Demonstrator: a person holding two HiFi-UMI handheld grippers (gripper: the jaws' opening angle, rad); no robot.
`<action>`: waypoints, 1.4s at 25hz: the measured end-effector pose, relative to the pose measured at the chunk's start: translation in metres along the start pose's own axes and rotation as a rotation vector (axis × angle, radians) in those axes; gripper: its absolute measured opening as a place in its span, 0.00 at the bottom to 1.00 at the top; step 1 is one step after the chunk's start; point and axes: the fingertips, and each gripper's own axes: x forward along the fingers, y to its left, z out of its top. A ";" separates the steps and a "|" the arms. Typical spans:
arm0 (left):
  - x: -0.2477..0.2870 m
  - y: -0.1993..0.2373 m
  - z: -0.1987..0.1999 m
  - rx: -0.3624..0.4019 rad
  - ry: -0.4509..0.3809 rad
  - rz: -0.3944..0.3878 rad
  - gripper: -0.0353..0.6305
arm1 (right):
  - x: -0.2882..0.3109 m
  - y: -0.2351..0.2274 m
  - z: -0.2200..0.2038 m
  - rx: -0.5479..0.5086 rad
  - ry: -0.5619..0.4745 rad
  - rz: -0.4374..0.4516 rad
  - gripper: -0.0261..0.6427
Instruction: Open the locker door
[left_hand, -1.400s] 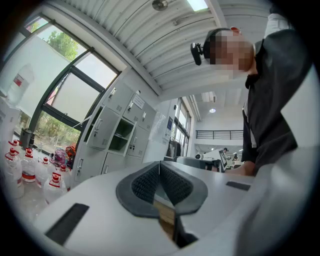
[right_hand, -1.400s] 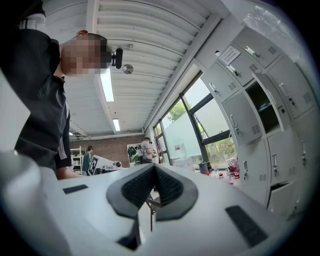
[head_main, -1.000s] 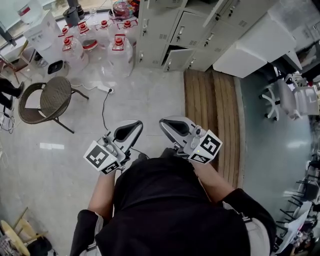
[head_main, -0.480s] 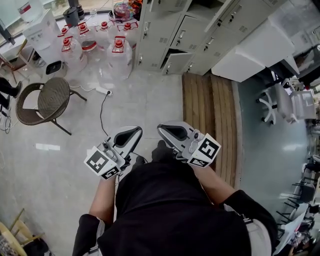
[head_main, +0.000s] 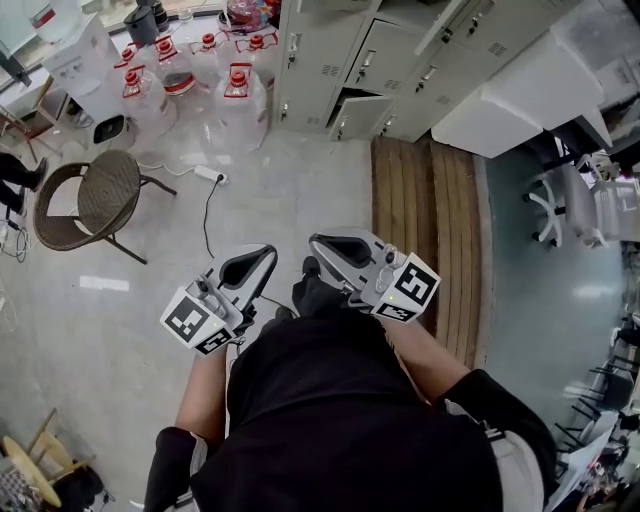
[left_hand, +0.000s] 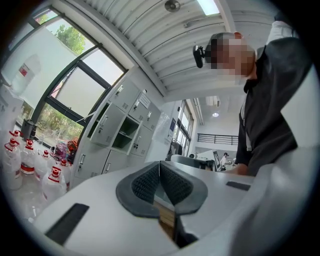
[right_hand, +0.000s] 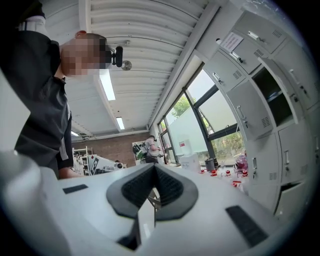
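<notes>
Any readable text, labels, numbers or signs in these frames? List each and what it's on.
No text reads clearly in any view.
White paper notice on the grey metal lockers: too small to read.
Red-and-white labels on the clear plastic water jugs: blurred.
White cubes with black square markers: patterns only, no words.

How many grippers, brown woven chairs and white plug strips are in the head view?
Grippers: 2, the left gripper and the right gripper
Brown woven chair: 1
White plug strip: 1
Total: 4
</notes>
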 end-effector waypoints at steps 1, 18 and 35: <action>0.005 0.004 0.000 0.002 0.006 0.004 0.08 | 0.001 -0.007 0.000 0.004 -0.005 0.005 0.06; 0.135 0.101 0.047 -0.017 -0.012 0.166 0.08 | 0.013 -0.186 0.046 0.088 -0.048 0.132 0.06; 0.144 0.194 0.045 -0.072 -0.018 0.285 0.08 | 0.083 -0.256 0.003 0.202 0.000 0.221 0.06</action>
